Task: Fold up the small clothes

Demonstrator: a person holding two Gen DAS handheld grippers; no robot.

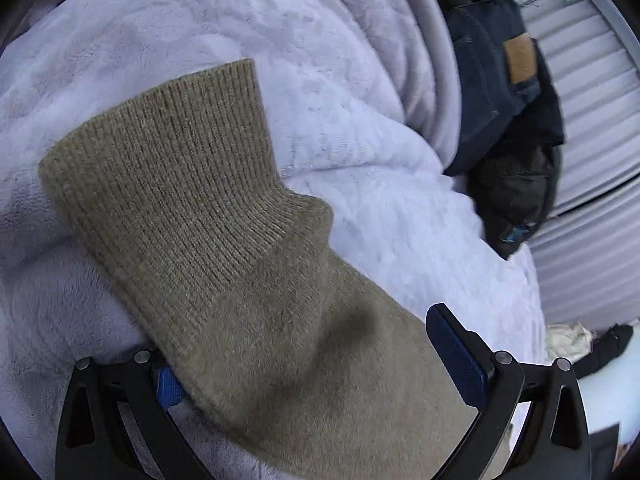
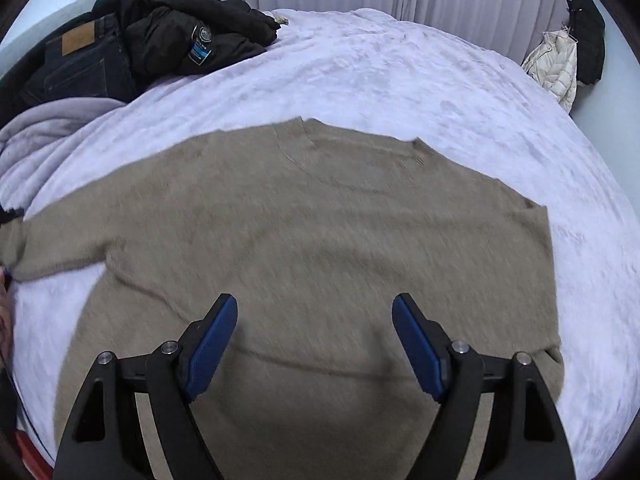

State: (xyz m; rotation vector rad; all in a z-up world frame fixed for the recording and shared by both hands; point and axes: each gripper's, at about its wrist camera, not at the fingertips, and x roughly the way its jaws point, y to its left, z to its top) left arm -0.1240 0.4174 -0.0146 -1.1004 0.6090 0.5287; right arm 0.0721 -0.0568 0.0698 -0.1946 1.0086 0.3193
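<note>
Across the middle of the right wrist view a tan sweater (image 2: 312,248) lies flat on a pale lilac blanket (image 2: 420,80), neckline toward the top of the frame and one sleeve running off to the left edge. Spread out this way, the body is ready to take folds. The right gripper (image 2: 314,344) hangs over the lower part of the sweater with its blue-padded jaws spread wide and nothing between them, probably lining up for a hem or side edge.

At the lower half of the left wrist view, the sleeve (image 1: 224,240) stretches from the bottom up to its ribbed cuff (image 1: 168,152) at centre left. The left gripper (image 1: 316,364) has its jaws apart on either side of the sleeve; the cloth drapes over the left pad, yet the pads do not seem to press it, so I judge it straddled rather than pinched, likely so the sleeve can be carried inward.

Dark jeans (image 2: 80,64) and a black jacket (image 2: 188,28) sit heaped in the upper left, well clear of the folding area.
</note>
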